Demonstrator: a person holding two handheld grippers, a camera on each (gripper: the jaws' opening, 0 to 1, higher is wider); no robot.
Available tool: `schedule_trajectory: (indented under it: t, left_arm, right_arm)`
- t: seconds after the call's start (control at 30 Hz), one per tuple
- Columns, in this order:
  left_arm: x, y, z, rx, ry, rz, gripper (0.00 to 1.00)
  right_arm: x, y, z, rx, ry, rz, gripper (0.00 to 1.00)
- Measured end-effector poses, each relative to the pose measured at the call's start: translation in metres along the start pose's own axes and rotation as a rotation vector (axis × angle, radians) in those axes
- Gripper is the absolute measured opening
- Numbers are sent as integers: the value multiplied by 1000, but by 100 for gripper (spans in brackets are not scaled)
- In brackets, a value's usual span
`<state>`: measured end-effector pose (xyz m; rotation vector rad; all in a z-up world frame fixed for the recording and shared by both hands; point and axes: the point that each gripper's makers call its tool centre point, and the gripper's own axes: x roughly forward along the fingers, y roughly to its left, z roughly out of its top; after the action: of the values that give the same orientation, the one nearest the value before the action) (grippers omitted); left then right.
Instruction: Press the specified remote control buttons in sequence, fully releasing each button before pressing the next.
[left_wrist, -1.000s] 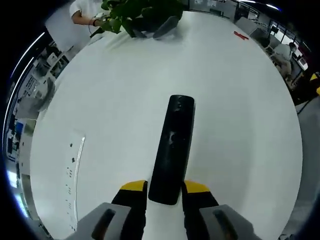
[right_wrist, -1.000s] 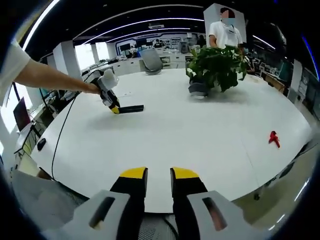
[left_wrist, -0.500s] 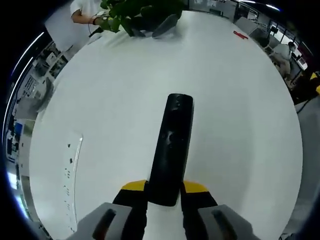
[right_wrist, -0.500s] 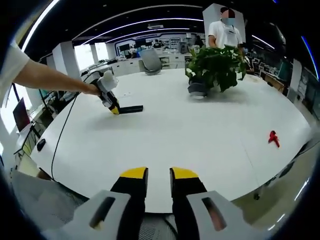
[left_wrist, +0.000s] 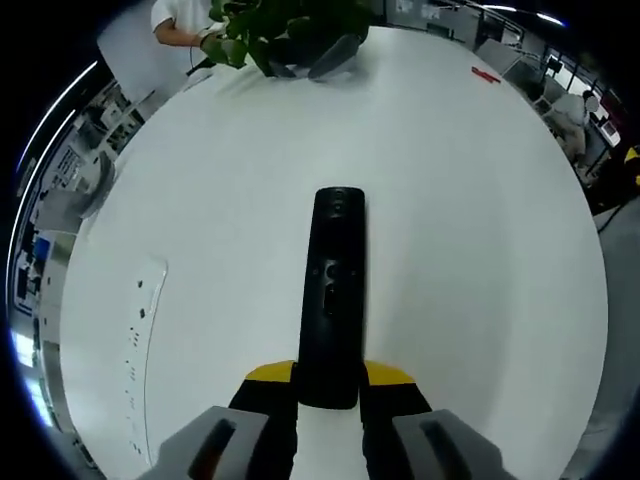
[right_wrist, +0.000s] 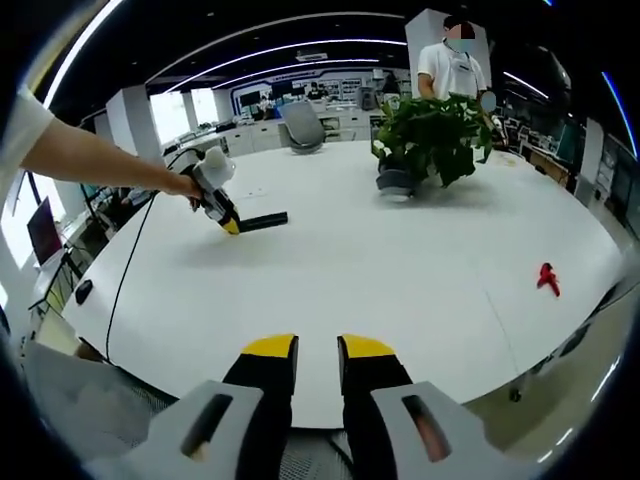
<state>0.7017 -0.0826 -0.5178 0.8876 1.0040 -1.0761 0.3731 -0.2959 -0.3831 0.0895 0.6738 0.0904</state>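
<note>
Black remote control (left_wrist: 331, 295) clamped at its near end by left gripper (left_wrist: 329, 374) over white table (left_wrist: 480, 230); right gripper (right_wrist: 318, 349) narrow, holding nothing, near table edge.

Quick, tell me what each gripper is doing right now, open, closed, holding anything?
Left gripper: shut on the near end of the black remote control.
Right gripper: holding nothing, jaws nearly together with a narrow gap, above the white table.
</note>
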Motion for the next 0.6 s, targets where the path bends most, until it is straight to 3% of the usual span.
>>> schedule_trajectory:
  t: [0.6]
  left_arm:
    - [-2, -23, 1, 28, 57, -5, 23]
  right_arm:
    - [1, 0, 1, -3, 2, -5, 13]
